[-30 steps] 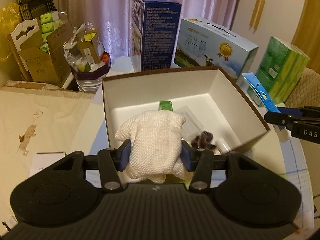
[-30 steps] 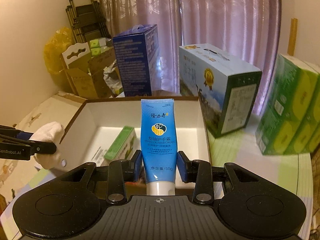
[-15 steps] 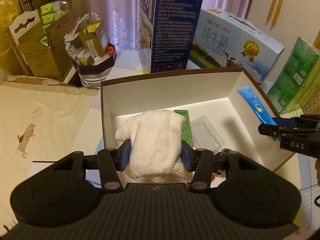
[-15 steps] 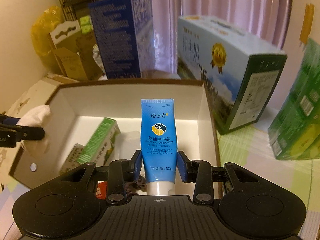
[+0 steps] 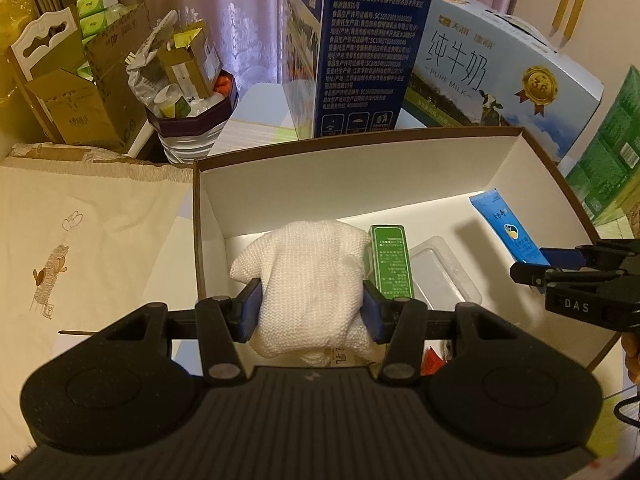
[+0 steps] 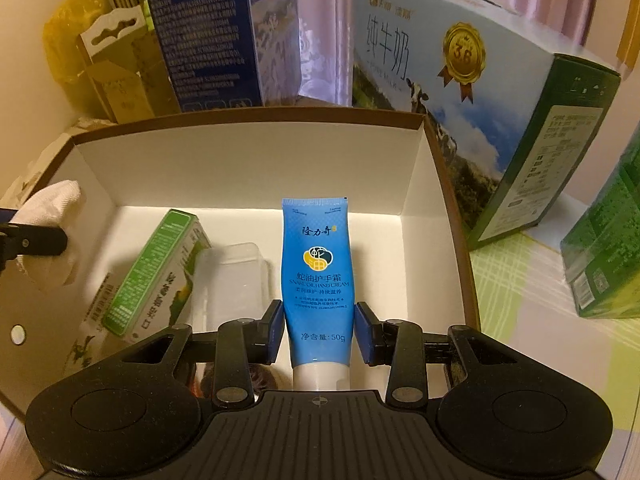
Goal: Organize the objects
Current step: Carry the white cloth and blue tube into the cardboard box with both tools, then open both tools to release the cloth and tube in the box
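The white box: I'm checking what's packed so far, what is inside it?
The white box holds a green carton and a clear plastic case. Small items near its front wall are hidden behind the grippers.

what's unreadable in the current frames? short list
- Near end of the box floor: both views, covered by the claw bodies; only a red scrap peeks out in the left wrist view.
- Tube cap: right wrist view, behind the right claw body.
- Whether the cloth in the left claw touches the floor: left wrist view, cloth hides its own underside.
- Dark blue carton print: right wrist view, blurred.
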